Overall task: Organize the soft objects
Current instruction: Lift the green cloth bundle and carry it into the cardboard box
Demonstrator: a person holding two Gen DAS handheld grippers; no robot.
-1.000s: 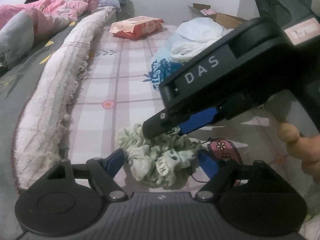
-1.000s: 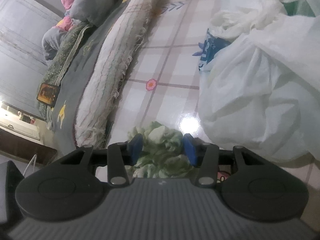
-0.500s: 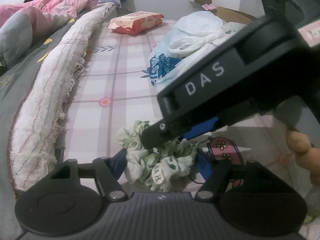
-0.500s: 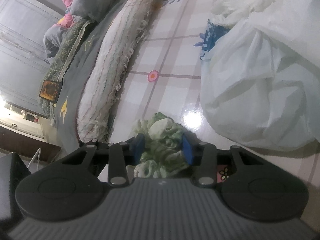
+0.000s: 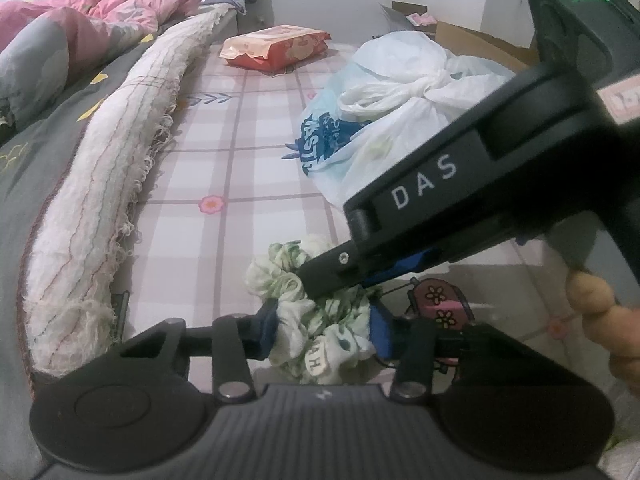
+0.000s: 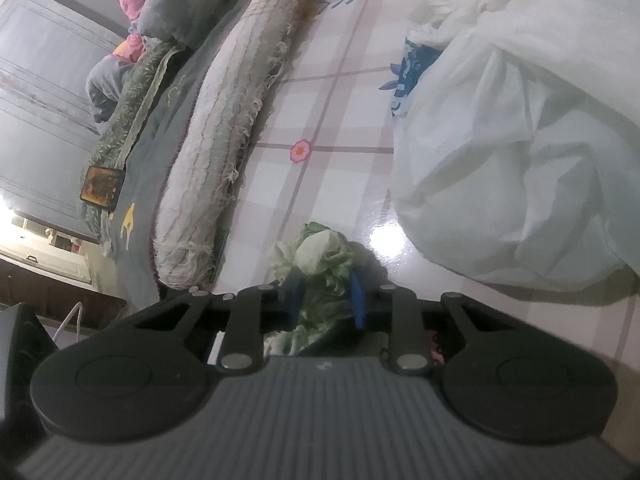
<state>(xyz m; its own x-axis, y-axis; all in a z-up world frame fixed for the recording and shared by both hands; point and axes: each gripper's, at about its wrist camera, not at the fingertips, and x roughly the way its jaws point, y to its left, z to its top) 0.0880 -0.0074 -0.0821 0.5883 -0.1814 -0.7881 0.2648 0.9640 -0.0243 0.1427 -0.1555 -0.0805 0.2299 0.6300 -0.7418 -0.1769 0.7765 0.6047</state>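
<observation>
Both pairs of jaws have drawn in on the green-and-white scrunchie (image 5: 316,320) since the earlier frames, when they stood wide on either side of it. The left hand-held gripper (image 5: 324,330) is closing now, its blue pads pressing the near end of the ruffled fabric. The right hand-held gripper (image 6: 326,298) is clenched on the far end of the same scrunchie, and in the left view its black body reaches in from the right, over the fabric.

The scrunchie lies on the pink plaid floor mat (image 5: 224,168), not yet lifted, so the sorting looks to be at its start: one soft item is gripped at both ends and nothing shows yet as put away.

Just beside the scrunchie on the right lies a pink flowered item (image 5: 440,300), too hidden to name. A knotted white plastic bag (image 5: 400,92) bulks near behind, and a frayed, rolled towel (image 5: 104,184) runs along the bed's edge on the left. Farther off sits a red wet-wipes pack (image 5: 276,46). The bag crowds the right side, in my judgement.
</observation>
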